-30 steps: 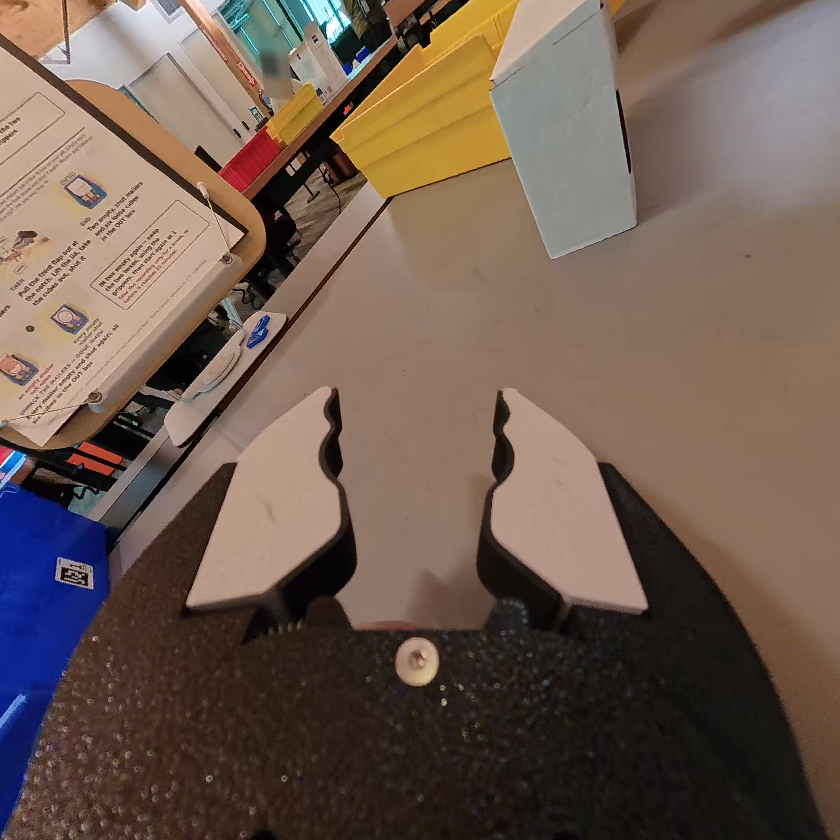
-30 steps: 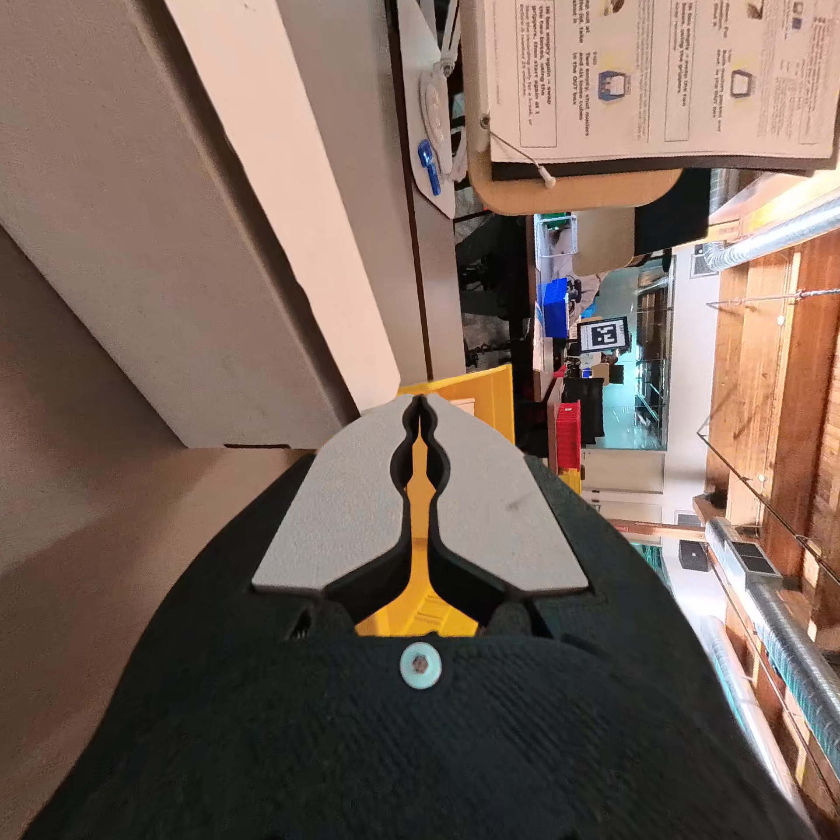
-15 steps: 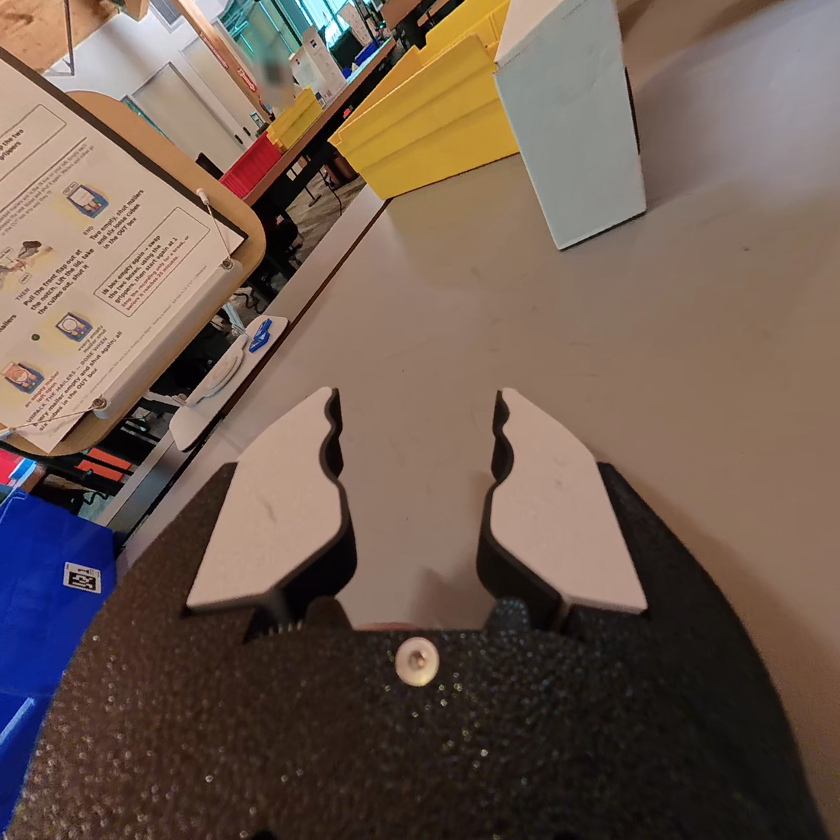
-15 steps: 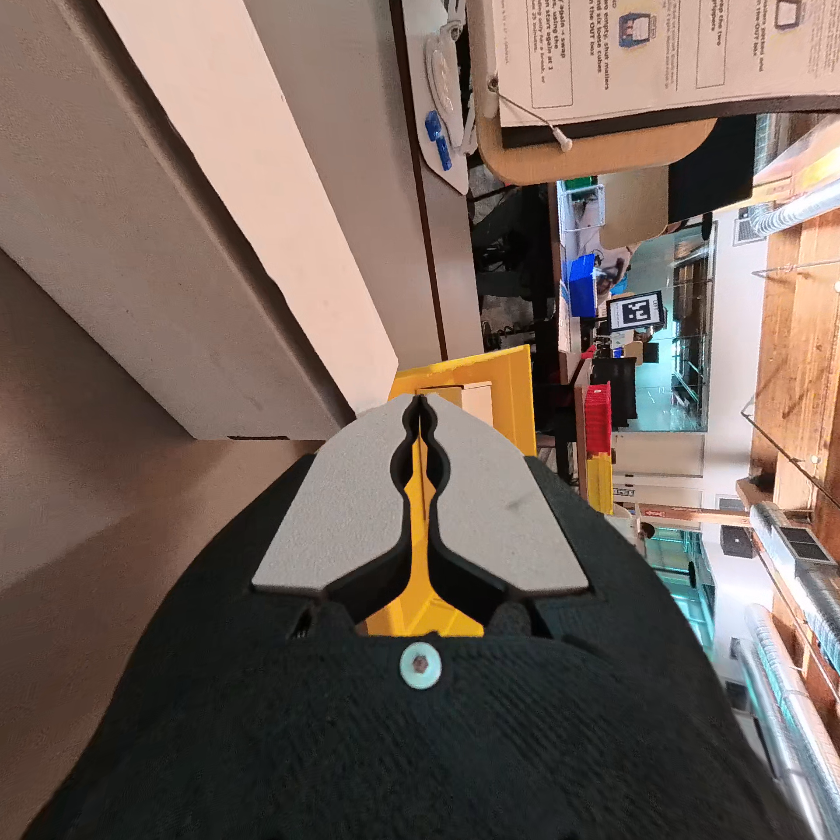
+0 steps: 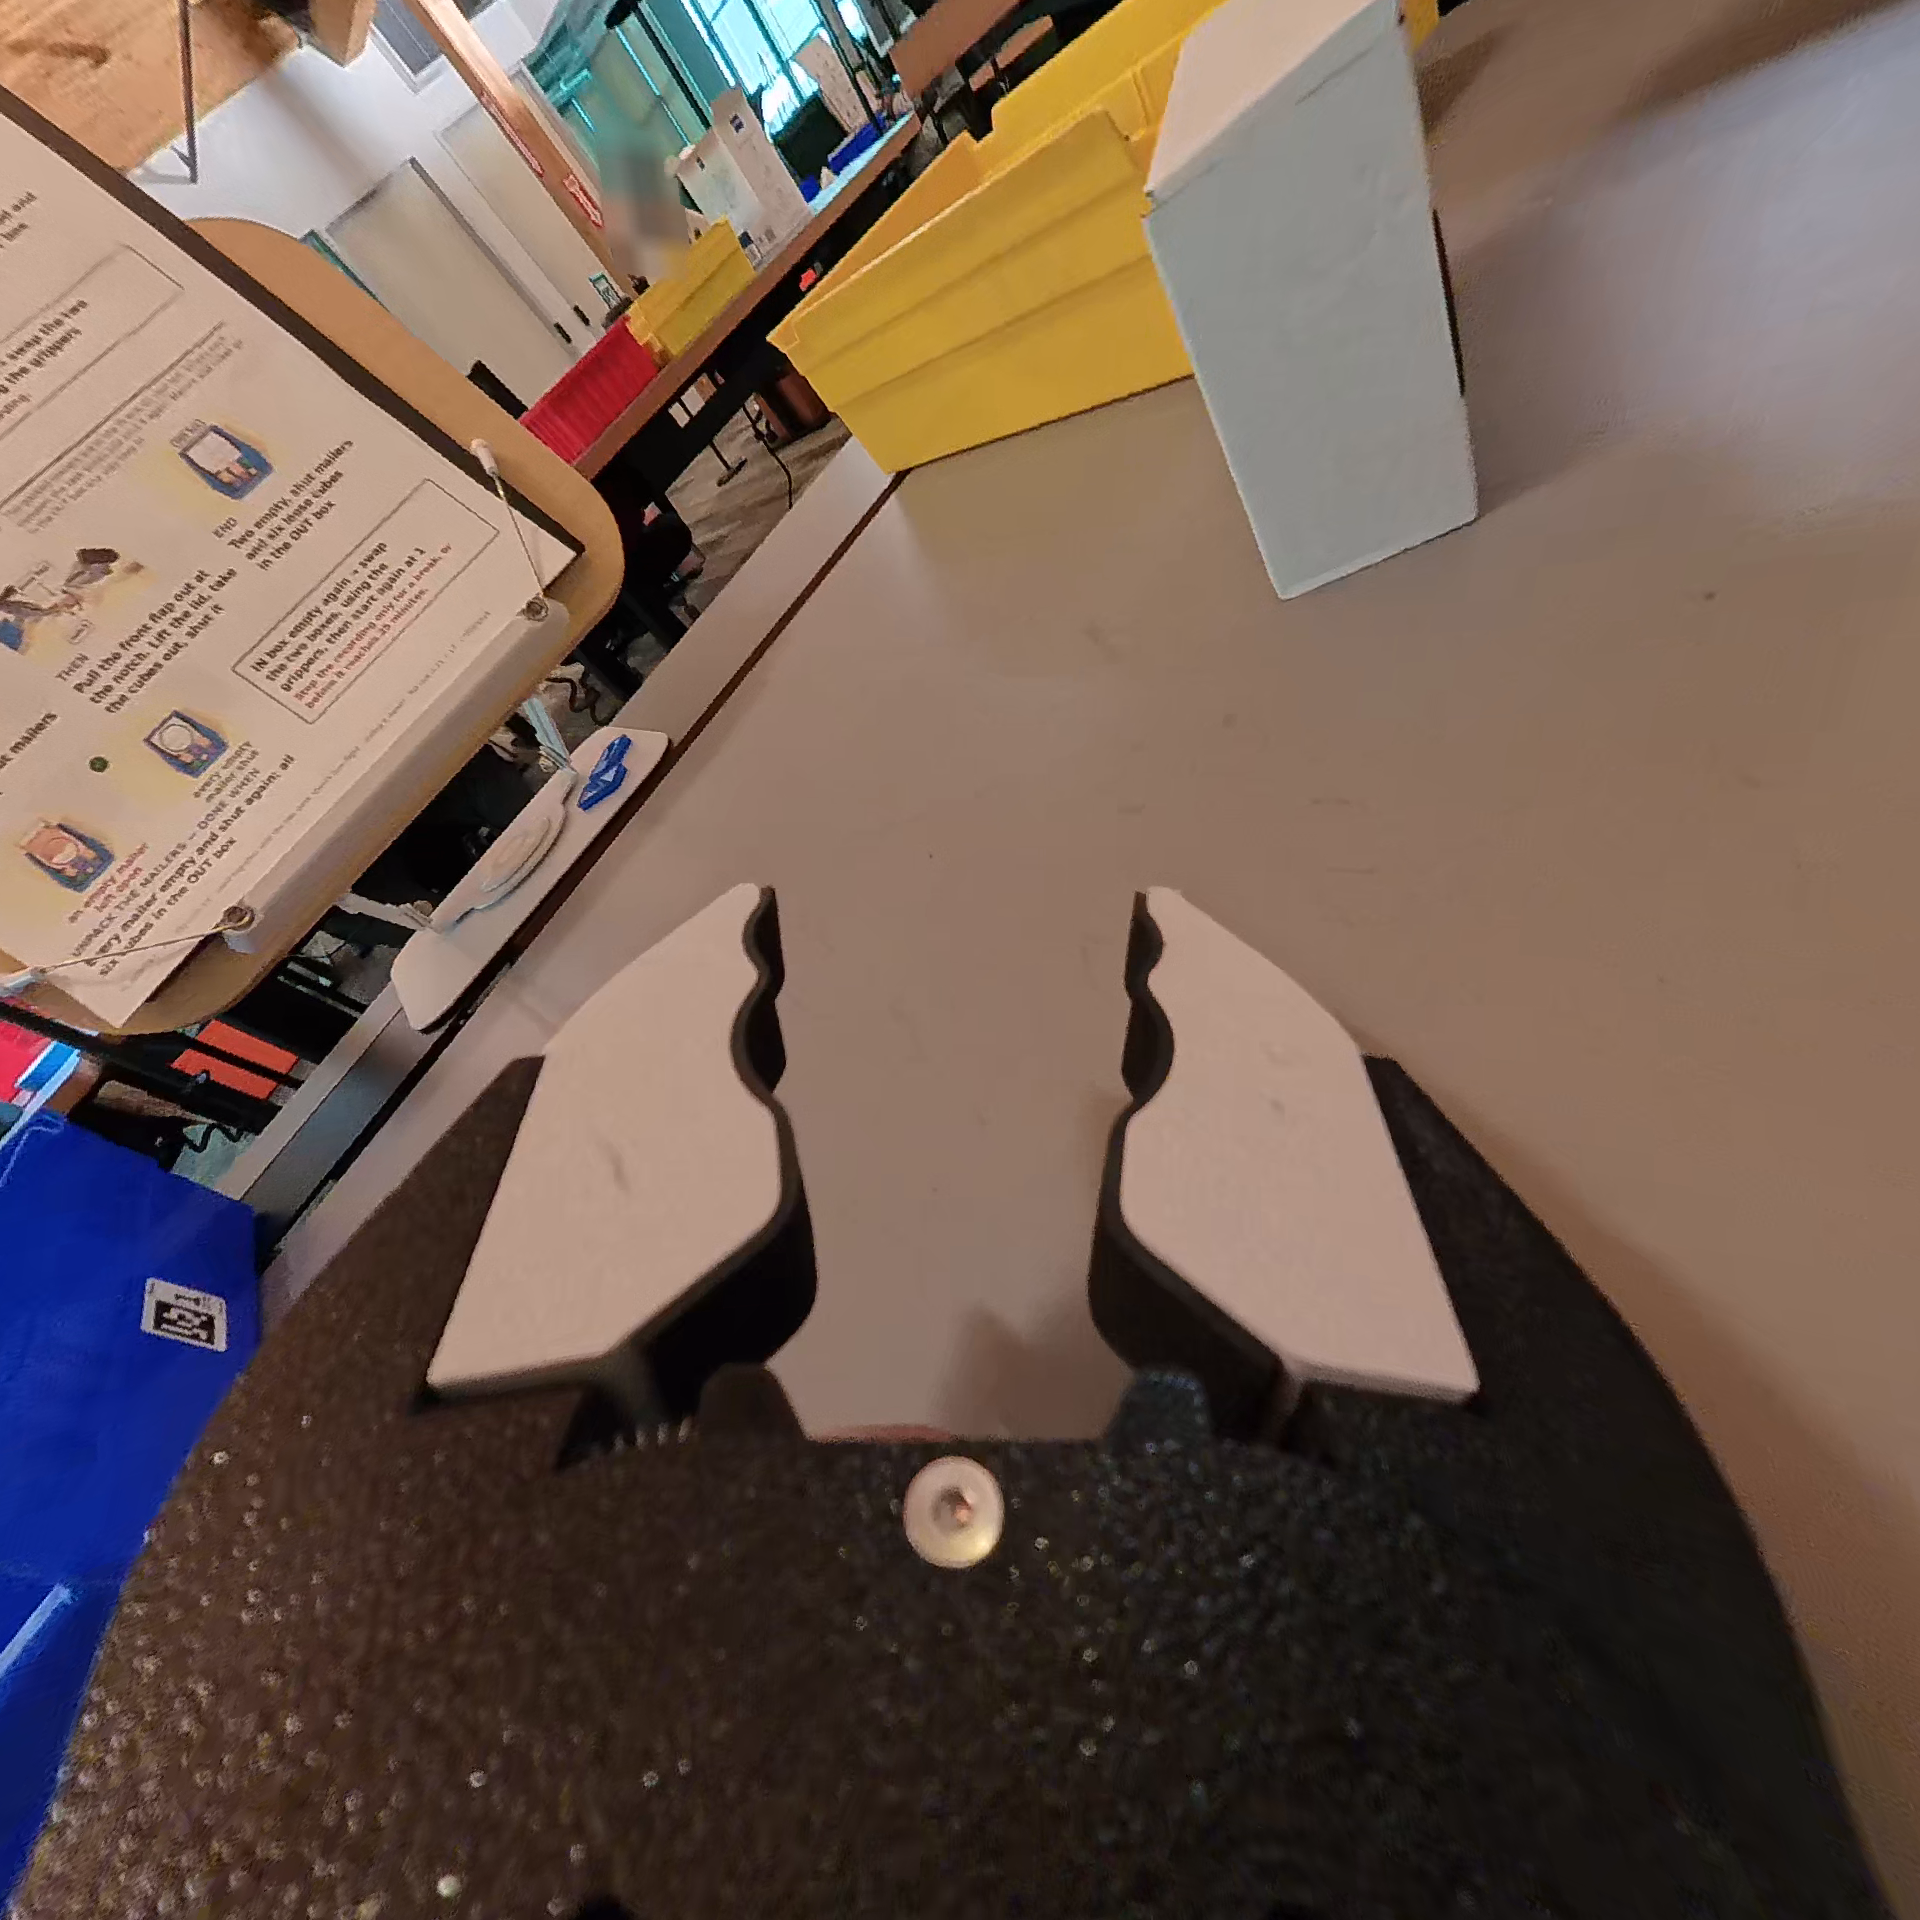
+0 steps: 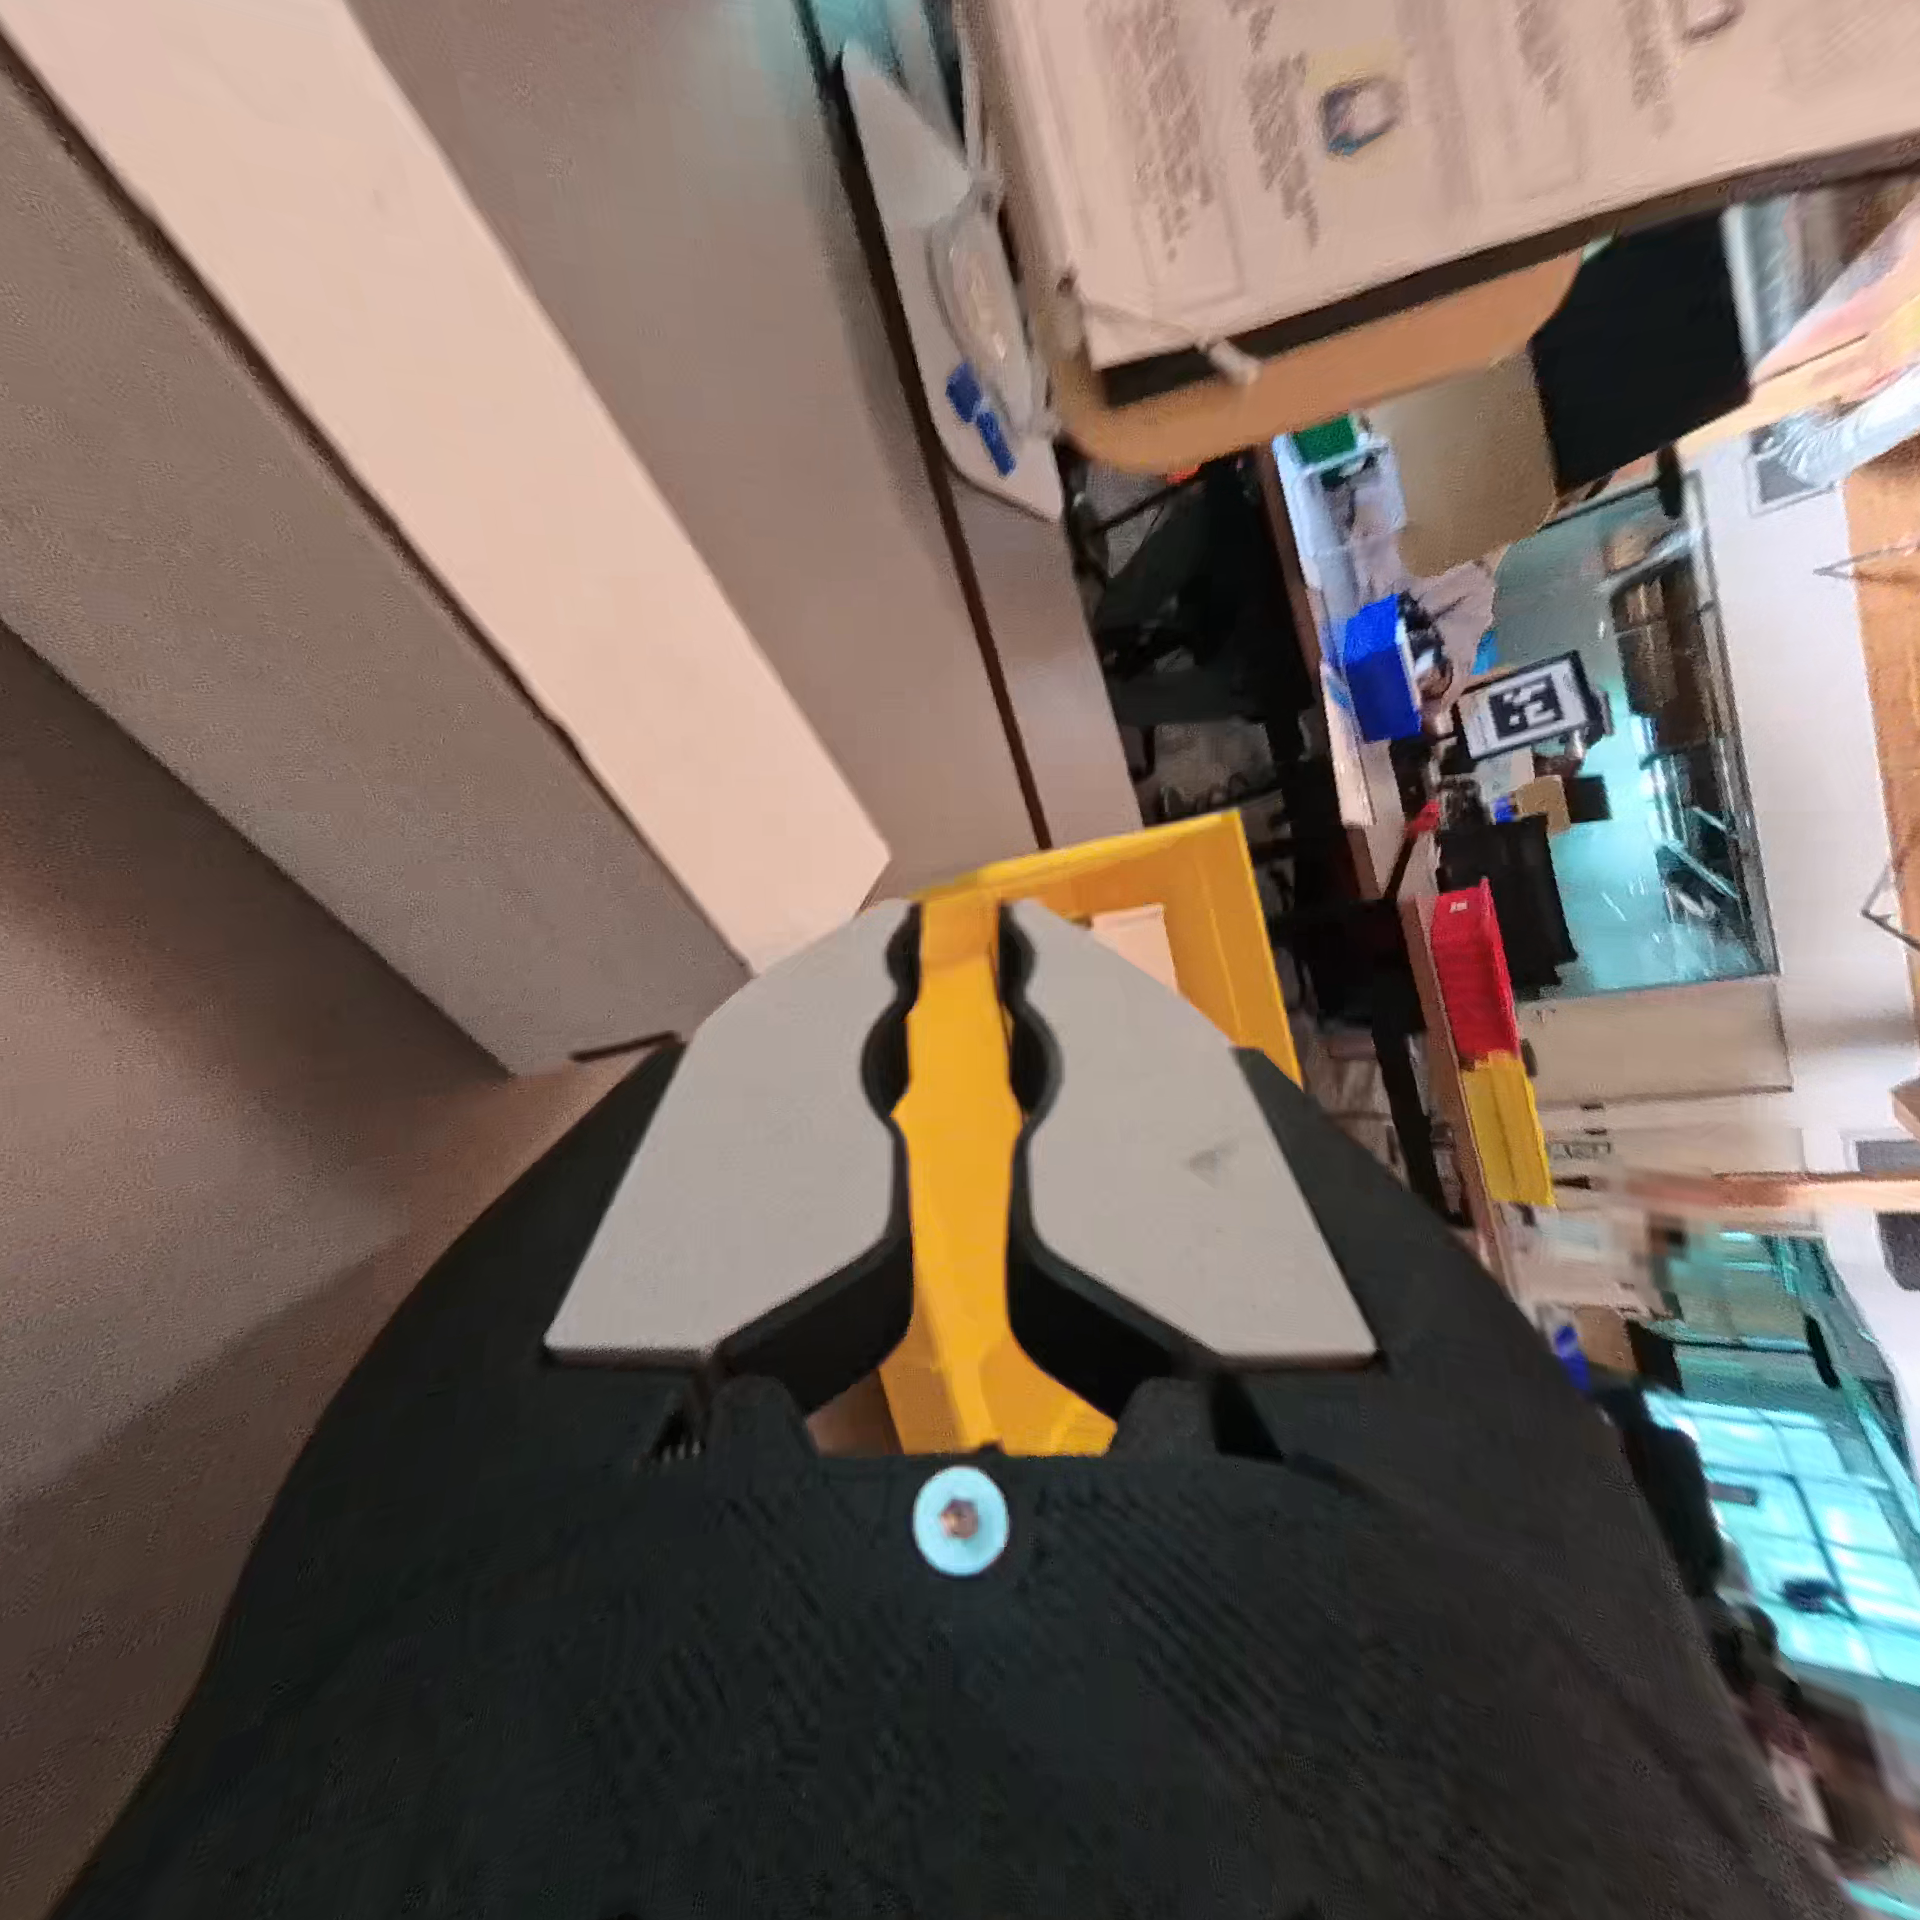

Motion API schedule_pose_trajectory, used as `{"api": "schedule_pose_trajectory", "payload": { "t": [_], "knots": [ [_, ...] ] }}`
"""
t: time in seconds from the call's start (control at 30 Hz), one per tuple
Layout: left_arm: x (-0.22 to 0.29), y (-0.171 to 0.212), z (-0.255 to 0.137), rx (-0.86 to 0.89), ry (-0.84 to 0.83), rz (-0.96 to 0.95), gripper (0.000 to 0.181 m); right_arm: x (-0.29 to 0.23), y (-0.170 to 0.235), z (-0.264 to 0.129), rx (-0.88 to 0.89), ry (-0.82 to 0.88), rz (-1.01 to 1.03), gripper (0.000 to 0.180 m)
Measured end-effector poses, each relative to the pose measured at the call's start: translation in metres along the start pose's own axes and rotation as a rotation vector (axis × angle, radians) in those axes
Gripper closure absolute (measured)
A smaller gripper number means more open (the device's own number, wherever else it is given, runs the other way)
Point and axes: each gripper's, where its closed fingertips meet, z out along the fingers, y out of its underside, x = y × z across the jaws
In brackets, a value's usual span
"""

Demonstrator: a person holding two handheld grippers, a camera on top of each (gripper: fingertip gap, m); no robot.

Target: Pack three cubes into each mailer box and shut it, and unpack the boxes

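Mailer (image 5: 1320,312) stands on end at upper right of the left wrist view, on the bench (image 5: 1351,831), just before the yellow bins (image 5: 987,312); it sits higher in frame than half a second ago. Right gripper (image 6: 961,920), jaws pressed together then, now shows a narrow gap with yellow bin (image 6: 1216,914) behind; mailer (image 6: 312,520) fills its upper left. Bare bench lies ahead of the left gripper (image 5: 951,914), jaws spread, empty, low over the surface near the left edge.
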Motion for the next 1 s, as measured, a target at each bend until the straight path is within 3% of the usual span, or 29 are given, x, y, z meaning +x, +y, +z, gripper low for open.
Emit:
{"api": "schedule_pose_trajectory", "payload": {
  "t": [0.03, 0.07, 0.17, 0.27, 0.43, 0.67, 0.9, 1.0],
  "knots": [
    [-0.001, -0.001, -0.001, 0.009, -0.006, -0.004, 0.118, 0.005, -0.014, -0.006, 0.072, -0.033, 0.044, 0.147],
    [-0.002, -0.002, -0.002, 0.016, -0.010, -0.010, 0.119, 0.002, -0.026, -0.012, 0.113, -0.137, 0.095, 0.142],
    [-0.002, -0.001, -0.001, 0.009, -0.004, -0.014, 0.120, -0.019, -0.039, -0.015, 0.026, -0.455, 0.099, 0.122],
    [0.001, 0.001, 0.001, -0.007, 0.002, 0.013, 0.119, -0.044, -0.042, -0.007, -0.101, -0.641, -0.083, 0.111],
    [0.007, 0.001, 0.001, -0.011, -0.007, 0.076, 0.120, -0.070, -0.041, 0.011, -0.226, -0.827, -0.272, 0.112],
    [0.007, 0.000, 0.000, 0.001, -0.018, 0.095, 0.122, -0.081, -0.044, 0.021, -0.257, -0.912, -0.396, 0.114],
    [0.007, -0.001, -0.002, 0.014, -0.027, 0.101, 0.123, -0.085, -0.038, 0.030, -0.296, -0.883, -0.446, 0.116],
    [0.007, 0.000, -0.003, 0.011, -0.027, 0.103, 0.123, -0.069, -0.043, 0.025, -0.310, -0.794, -0.443, 0.116]
  ]
}}
